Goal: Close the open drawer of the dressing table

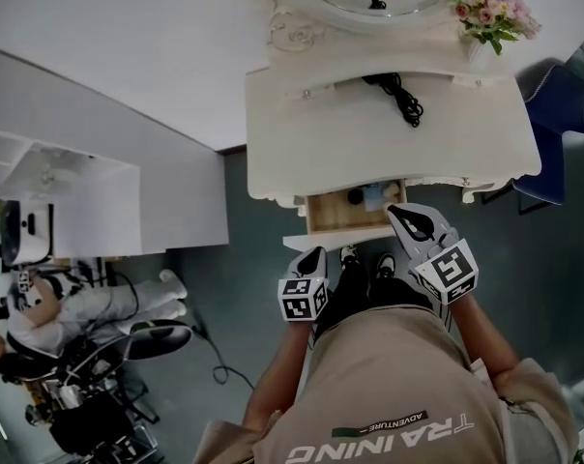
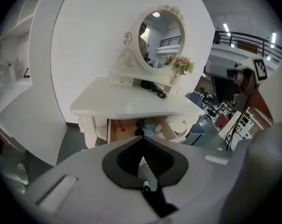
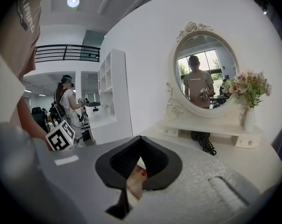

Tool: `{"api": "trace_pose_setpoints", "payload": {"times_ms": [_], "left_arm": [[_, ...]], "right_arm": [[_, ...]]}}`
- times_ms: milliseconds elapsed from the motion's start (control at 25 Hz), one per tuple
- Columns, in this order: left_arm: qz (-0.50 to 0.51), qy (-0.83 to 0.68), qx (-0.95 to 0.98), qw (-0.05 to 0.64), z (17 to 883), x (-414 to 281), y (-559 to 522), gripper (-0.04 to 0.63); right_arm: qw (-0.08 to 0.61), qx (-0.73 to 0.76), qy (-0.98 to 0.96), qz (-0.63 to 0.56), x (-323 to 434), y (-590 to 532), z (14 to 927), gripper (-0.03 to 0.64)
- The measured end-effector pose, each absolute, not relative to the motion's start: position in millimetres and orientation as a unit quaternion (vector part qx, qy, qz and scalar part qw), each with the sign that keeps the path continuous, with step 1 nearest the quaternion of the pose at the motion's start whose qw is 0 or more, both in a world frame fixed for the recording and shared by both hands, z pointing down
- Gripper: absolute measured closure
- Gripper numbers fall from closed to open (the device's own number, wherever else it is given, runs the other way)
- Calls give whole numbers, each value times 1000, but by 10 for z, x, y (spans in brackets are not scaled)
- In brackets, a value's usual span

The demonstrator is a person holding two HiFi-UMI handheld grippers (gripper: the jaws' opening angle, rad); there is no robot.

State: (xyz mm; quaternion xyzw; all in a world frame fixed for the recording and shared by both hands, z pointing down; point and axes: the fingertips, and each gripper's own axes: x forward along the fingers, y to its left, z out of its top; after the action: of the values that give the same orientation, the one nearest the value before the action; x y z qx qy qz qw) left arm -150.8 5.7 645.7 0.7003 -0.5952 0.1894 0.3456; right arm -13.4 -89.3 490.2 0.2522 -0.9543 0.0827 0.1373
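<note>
Dressing table (image 1: 389, 133), white, against a white wall. Its centre drawer (image 1: 331, 213) stands pulled out under the table top, wooden inside, with small items (image 2: 149, 125) lying at the back.

Left tool (image 1: 314, 255): jaws together, nothing between them. It is held low and short of the drawer's white front panel, not touching it.

Right tool (image 1: 398, 211): jaws also together and empty, tip at the drawer's right front corner; contact cannot be judged.

On the table top: round mirror (image 3: 205, 73), flowers (image 1: 490, 10) at the right, black cord (image 1: 400, 95) below the mirror.
</note>
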Motion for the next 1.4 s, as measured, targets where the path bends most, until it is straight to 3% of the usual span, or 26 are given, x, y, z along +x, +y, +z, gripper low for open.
{"api": "trace_pose_setpoints", "payload": {"times_ms": [480, 1200, 1400], "left_arm": [[276, -529, 664, 451, 7668, -1605, 450, 578], [284, -459, 695, 475, 7992, -1613, 127, 578], [292, -449, 702, 470, 8003, -1696, 22, 578]], "right_arm": [[164, 286, -935, 129, -118, -860, 5162, 615], [155, 346, -911, 160, -152, -1151, 5099, 614], [177, 347, -913, 120, -289, -1206, 5148, 614]]}}
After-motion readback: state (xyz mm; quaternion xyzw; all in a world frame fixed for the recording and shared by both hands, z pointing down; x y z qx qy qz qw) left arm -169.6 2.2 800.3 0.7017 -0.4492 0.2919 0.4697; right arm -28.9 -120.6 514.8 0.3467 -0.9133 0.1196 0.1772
